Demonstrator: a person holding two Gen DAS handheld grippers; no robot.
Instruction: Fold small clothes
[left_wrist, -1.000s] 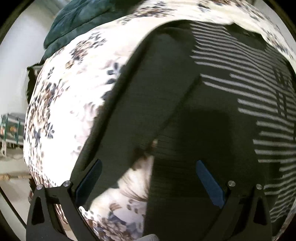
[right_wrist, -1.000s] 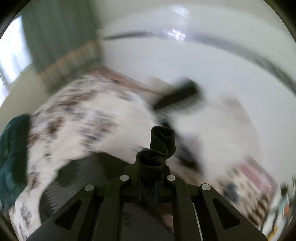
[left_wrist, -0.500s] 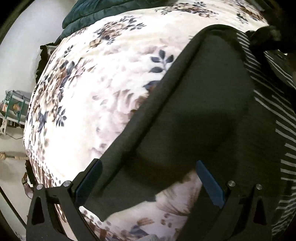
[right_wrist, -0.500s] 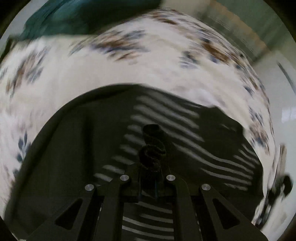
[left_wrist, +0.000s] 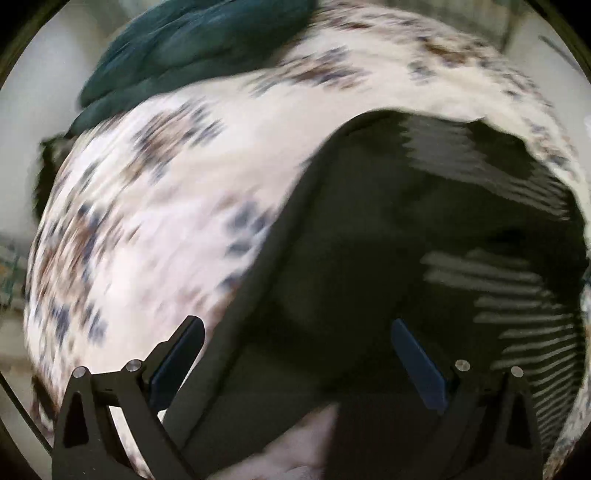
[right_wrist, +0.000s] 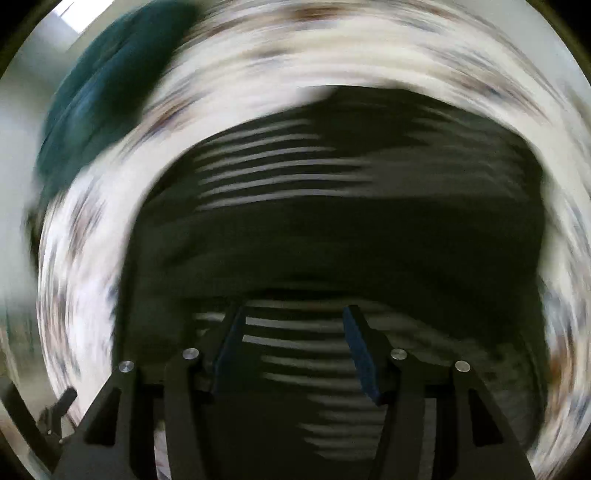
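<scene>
With both the left gripper (left_wrist: 295, 354) and right gripper (right_wrist: 291, 332) jaws wide and empty (right just opened), we risk the garment (left_wrist: 369, 240) slumping unfolded on the bed (left_wrist: 166, 221).

Floral bedspread (left_wrist: 177, 206), white with brown and blue-grey blooms, spread wide and blurred in both views. Teal blanket (left_wrist: 192, 48) bunched at far edge, lying on the bedspread. Pale wall (left_wrist: 33, 92) beyond, to the left.
</scene>
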